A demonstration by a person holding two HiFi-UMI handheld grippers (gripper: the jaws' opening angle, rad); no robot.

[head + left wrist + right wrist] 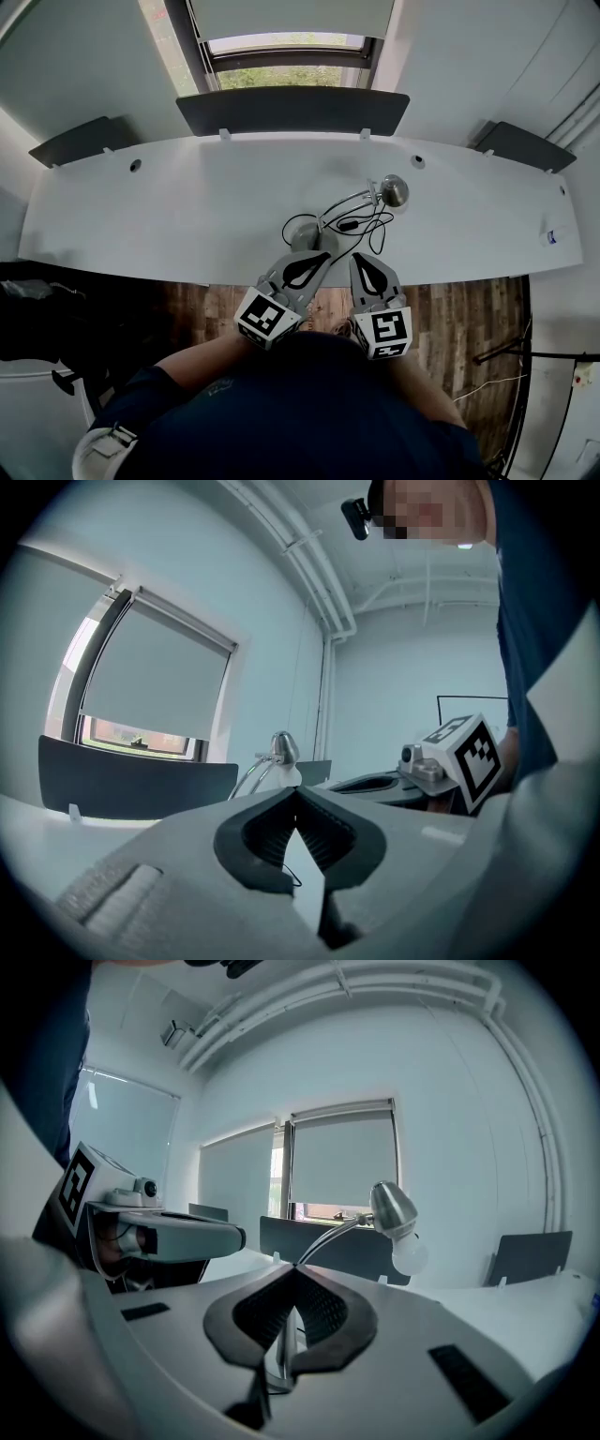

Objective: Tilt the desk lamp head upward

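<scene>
Near the front edge of the white table point(141, 225), at centre, stands the desk lamp point(342, 204). Its round base point(307, 238) sits just inside the edge, and its curved arm runs toward 2 o'clock to the lamp head point(394, 190). In the right gripper view the head tilts down, with the bulb point(410, 1252) toward 5 o'clock. Bare tabletop lies open toward 9 and 3 o'clock. A dark panel point(291, 111) lines the far edge at 12 o'clock. The left hand-held gripper point(322, 255) and the right hand-held gripper point(362, 258) hover over the front edge at 6 o'clock of the lamp. Both have jaws closed on nothing.
</scene>
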